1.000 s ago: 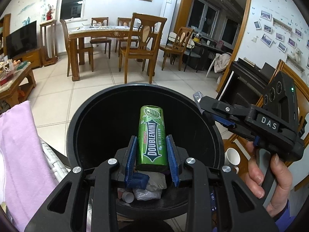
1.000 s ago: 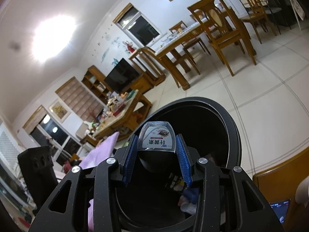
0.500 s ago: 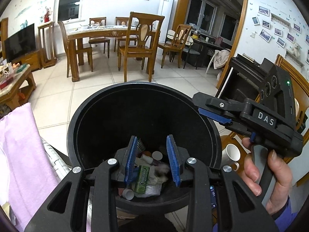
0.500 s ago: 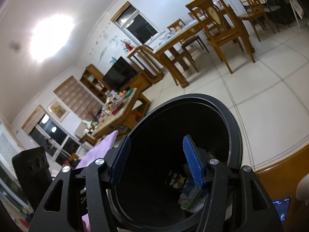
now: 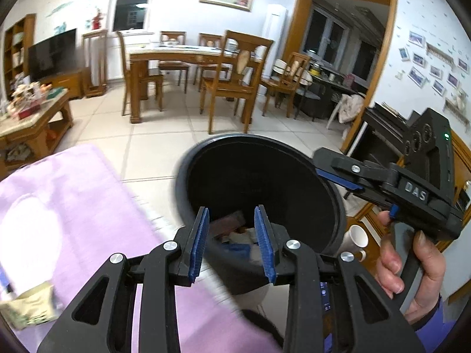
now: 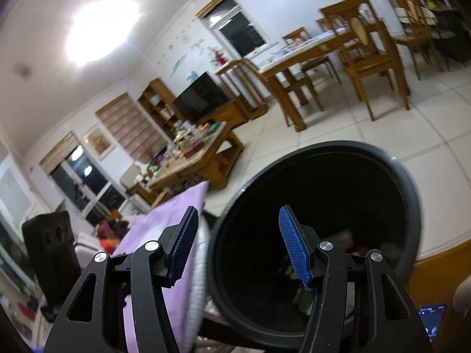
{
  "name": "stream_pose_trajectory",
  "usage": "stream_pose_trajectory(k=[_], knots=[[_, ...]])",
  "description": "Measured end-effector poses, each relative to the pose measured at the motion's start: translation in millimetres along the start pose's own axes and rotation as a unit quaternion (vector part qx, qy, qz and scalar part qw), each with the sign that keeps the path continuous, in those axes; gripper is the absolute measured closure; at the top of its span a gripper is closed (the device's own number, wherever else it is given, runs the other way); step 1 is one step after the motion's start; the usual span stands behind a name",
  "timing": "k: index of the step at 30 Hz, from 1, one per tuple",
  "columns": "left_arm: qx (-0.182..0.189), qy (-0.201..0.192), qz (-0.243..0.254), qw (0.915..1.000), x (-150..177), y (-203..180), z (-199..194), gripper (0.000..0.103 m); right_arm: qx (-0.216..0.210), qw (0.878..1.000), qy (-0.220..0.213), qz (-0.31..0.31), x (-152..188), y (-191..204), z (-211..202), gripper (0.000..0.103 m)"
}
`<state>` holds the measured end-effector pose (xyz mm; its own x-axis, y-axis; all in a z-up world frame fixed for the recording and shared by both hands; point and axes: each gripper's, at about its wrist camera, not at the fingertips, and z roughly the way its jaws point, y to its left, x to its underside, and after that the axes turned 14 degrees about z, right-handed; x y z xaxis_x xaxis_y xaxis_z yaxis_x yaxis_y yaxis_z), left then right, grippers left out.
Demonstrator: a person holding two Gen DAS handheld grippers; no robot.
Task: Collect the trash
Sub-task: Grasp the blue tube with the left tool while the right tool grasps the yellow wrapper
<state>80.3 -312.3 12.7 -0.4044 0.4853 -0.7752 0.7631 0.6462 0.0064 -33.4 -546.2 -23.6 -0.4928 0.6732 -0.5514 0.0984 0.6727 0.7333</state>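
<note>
Tiled living room, lilac cloth [image 5: 73,206] in the foreground; left tongs [image 5: 232,242] and right tongs [image 6: 240,245] both gape empty over the black bin [image 5: 332,206], which holds discarded items; next, seemingly, the crumpled packet [image 5: 31,309] lying on the cloth.

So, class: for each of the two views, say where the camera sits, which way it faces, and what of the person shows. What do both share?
Left wrist: on the left gripper, looking forward and down over the black bin and purple cloth; the right gripper and right hand show.
Right wrist: on the right gripper, tilted up past the bin toward the ceiling light; no hand shows.
Shared: bin, purple cloth, dining table.
</note>
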Motion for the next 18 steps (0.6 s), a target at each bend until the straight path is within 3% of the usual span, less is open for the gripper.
stream_pose_trajectory(k=[7,13,18], knots=[[-0.048,-0.007,-0.057,0.9972,34,77,-53,0.069,-0.021,0.991,0.074,-0.113,44,85,43,0.045],[-0.093,-0.002,-0.092,0.9914,68,141,-95,0.069,-0.032,0.961,0.148,-0.232,102,163,94,0.04],[-0.1,0.027,-0.058,0.9929,87,174,-108,0.069,-0.032,0.93,0.194,-0.31,159,211,129,0.04]])
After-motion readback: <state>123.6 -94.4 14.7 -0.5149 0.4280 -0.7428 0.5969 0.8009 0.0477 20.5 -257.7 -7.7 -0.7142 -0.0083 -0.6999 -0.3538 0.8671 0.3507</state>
